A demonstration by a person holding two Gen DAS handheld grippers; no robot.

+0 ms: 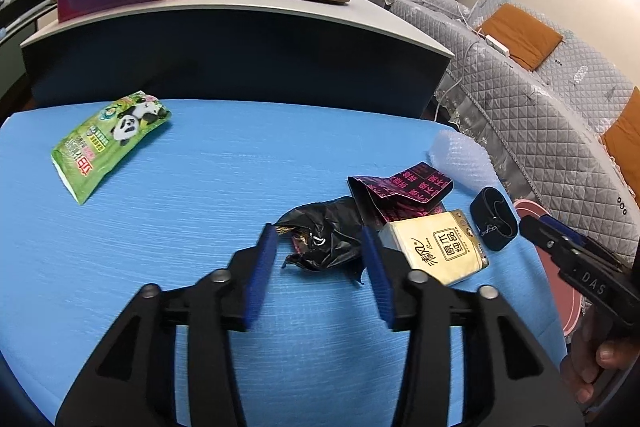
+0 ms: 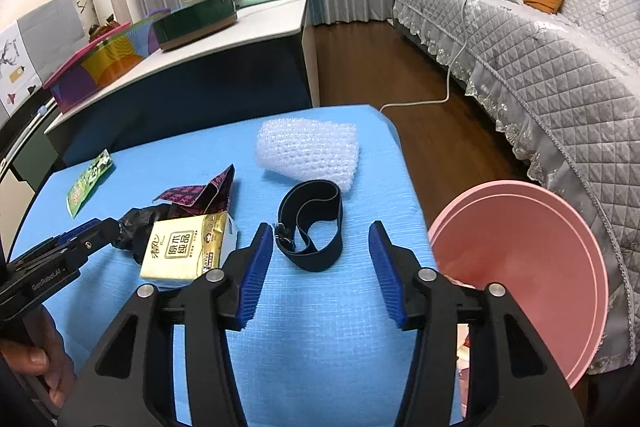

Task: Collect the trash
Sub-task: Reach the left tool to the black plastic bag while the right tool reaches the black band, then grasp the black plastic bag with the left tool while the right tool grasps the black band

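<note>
On the blue counter point(image 1: 192, 211) the trash lies scattered, left to right: a green panda pouch point(image 1: 110, 143) alone at the far left, then a crumpled black bag point(image 1: 320, 239), a torn black-and-pink box point(image 1: 404, 191), a yellow tissue pack point(image 1: 436, 247), a black band point(image 2: 310, 229) and bubble wrap point(image 2: 308, 153). The left hand-held gripper point(image 1: 320, 259) stands half open astride the black bag, gripping nothing, likely lining up a pinch. The right hand-held gripper point(image 2: 320, 267), equally parted and empty, frames the band, beside the pink bin point(image 2: 520, 251) off the counter's right edge.
</note>
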